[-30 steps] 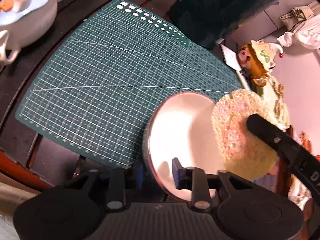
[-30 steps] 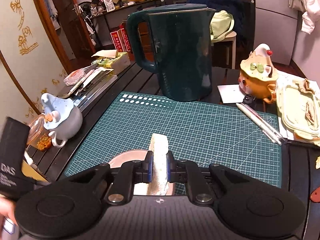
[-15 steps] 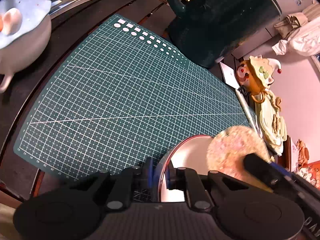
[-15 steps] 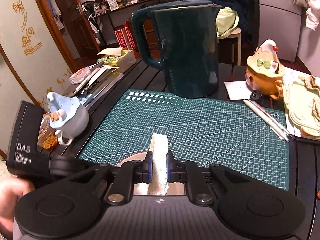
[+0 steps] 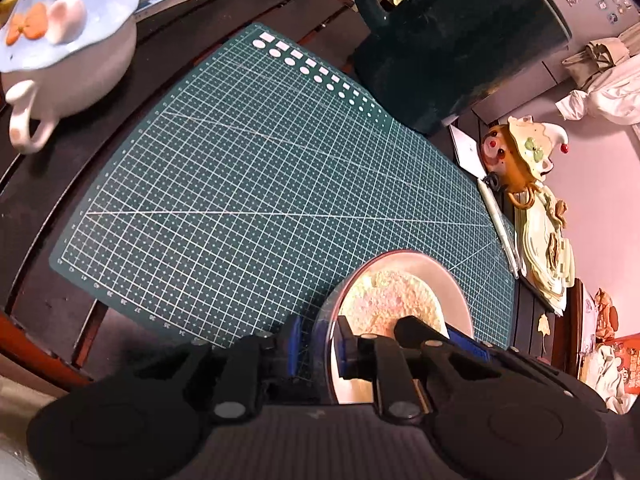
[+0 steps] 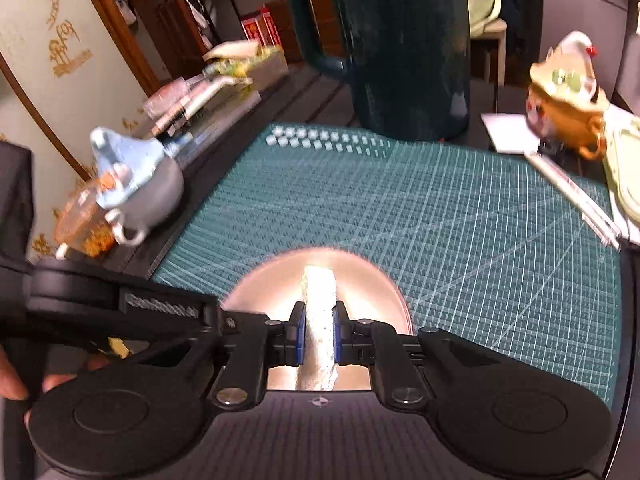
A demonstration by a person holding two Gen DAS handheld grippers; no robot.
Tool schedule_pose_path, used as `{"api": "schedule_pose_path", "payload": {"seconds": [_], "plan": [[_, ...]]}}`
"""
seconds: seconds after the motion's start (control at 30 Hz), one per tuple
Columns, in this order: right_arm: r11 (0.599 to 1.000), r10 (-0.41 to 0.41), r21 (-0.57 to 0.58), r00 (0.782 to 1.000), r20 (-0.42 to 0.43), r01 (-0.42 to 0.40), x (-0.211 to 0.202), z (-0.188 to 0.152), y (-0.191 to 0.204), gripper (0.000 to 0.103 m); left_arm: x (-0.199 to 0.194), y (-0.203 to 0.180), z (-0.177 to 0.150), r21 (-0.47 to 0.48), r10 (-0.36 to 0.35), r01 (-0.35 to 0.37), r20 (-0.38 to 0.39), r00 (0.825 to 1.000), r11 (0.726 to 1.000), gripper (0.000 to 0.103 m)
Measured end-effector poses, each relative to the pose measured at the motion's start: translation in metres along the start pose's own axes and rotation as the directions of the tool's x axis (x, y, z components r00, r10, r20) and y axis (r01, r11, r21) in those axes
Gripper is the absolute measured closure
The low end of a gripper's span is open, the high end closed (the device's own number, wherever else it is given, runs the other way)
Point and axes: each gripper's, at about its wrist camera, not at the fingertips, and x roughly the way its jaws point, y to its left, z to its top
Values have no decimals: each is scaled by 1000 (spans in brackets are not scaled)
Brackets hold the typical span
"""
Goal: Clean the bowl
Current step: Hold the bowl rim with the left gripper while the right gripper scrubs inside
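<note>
The bowl (image 5: 452,284), a shallow metal one with a pinkish sheen, is seen on the near edge of the green cutting mat (image 5: 256,184), which serves here as the landmark and lies on the dark worktop (image 5: 48,184). The bowl's rim is clamped between the fingers of the left tool (image 5: 316,350), one finger outside the wall and one inside. A round, yellowish sponge (image 5: 390,300) is gripped edge-on by the right tool (image 6: 319,332), whose blue pads are pressed against both its faces; the sponge is laid inside the bowl, against its inner surface. In the right wrist view, which is blurred, the left tool is seen to the mat's near left corner, held by a hand (image 6: 12,380). Beyond the mat's far edge a dark green jug (image 5: 452,36) is stood. Off the mat's left side a blue-lidded pot (image 5: 68,60) is set, and off its right side an orange figurine pot (image 5: 516,156) and a pen (image 5: 500,224).
</note>
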Motion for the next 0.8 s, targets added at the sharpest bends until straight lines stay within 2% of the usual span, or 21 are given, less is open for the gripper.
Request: {"api": "schedule_pose_path", "payload": {"seconds": [0.07,0.23,0.43,0.57,0.63,0.8], "plan": [[1000,-14,-20,1000,-5,14,1,-1,2,89,1,0,0,-1,-2,2,-4,1000,1000,87],[998,57,2,997,-60,-57,7,-3,1,87,1,-1,-1,6,2,-2,-5,1000,1000,87],[999,35,-8,998,-49,-35,9,-5,4,91,1,-1,-1,14,6,-6,0,1000,1000,87],[997,70,38,996,-55,-68,9,-3,-4,91,1,-1,-2,13,7,-7,1,1000,1000,87],[998,46,35,997,-58,-44,12,-4,-6,91,1,-1,-2,11,6,-6,0,1000,1000,87],[988,-129,-90,992,8,129,0,-3,9,92,1,-1,-2,11,5,-5,-1,1000,1000,87]]}}
